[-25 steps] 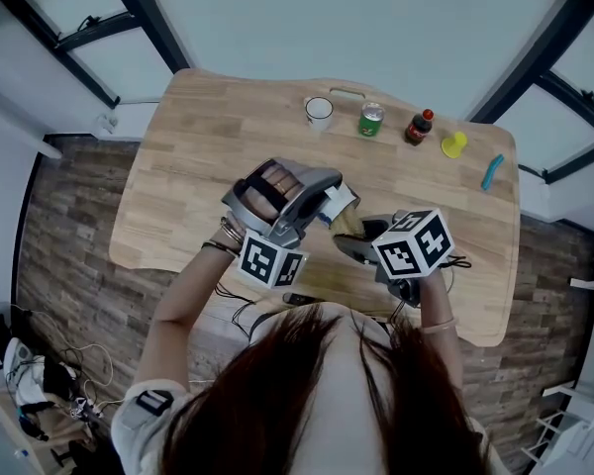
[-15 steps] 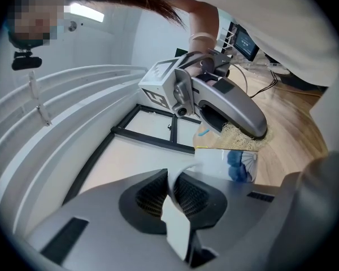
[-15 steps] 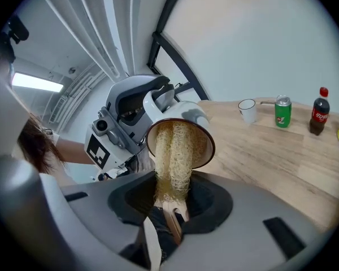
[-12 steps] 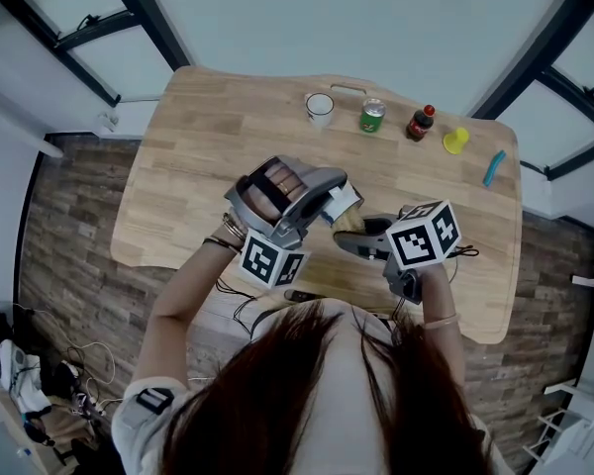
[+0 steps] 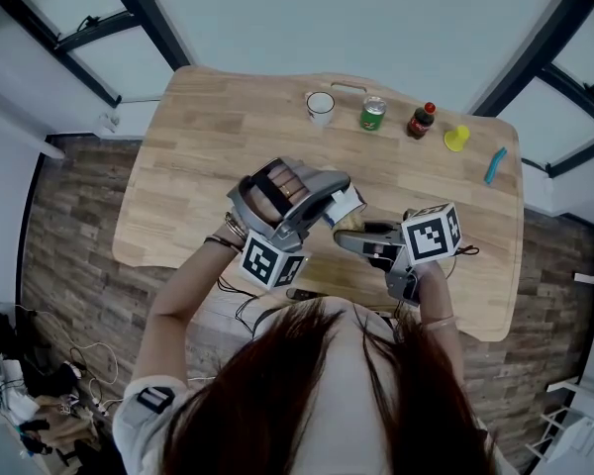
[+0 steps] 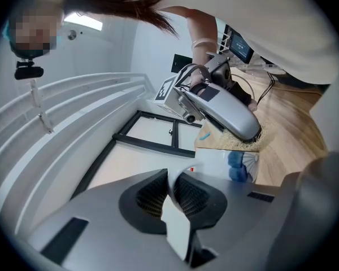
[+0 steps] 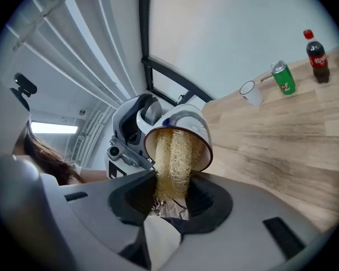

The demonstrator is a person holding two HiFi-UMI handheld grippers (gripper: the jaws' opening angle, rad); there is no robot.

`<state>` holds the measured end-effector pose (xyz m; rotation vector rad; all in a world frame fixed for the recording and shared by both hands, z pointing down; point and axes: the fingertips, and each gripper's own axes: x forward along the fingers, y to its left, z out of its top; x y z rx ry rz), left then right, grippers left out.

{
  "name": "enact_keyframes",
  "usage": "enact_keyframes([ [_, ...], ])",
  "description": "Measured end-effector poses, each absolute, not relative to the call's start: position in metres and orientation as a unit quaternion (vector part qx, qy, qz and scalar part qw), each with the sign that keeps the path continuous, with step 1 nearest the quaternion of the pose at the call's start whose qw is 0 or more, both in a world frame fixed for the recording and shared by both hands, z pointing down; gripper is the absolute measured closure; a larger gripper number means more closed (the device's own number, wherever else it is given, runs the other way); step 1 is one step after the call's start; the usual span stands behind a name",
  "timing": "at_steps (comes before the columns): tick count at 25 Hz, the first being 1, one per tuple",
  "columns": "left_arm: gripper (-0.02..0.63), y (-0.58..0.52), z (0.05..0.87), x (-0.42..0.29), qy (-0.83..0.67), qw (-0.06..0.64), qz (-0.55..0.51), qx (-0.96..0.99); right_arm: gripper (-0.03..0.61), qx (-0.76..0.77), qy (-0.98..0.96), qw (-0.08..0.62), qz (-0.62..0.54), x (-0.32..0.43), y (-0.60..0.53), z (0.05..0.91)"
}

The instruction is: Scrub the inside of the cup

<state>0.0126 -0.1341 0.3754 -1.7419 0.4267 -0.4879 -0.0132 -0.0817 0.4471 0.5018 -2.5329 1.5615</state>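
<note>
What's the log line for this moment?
left gripper: shut on cup | right gripper: shut on loofah | loofah: tip inside cup | cup: on its side

White cup (image 7: 186, 120) with blue pattern, tipped on its side, pinched by the rim, straw-coloured fibrous scrubber (image 7: 172, 157) pushed into its mouth.

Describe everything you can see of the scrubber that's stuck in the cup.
The scrubber is a long, pale-yellow bundle of coarse, straw-like fibres, much like loofah. The right gripper has its jaws shut on the near end. The far end sits inside the mouth of the white, blue-patterned cup, which is tipped on its side above the wooden table. The fibres fill much of the opening.
</note>
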Motion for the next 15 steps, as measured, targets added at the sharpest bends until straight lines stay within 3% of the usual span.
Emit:
enact_keyframes([
  [15, 0.581, -0.1353, 0.3740, 0.0129, 0.195, 0.600, -0.207, -0.748, 0.447, 0.163, -0.816, -0.014, 0.555, -0.0132, -0.0853, 0.4420],
])
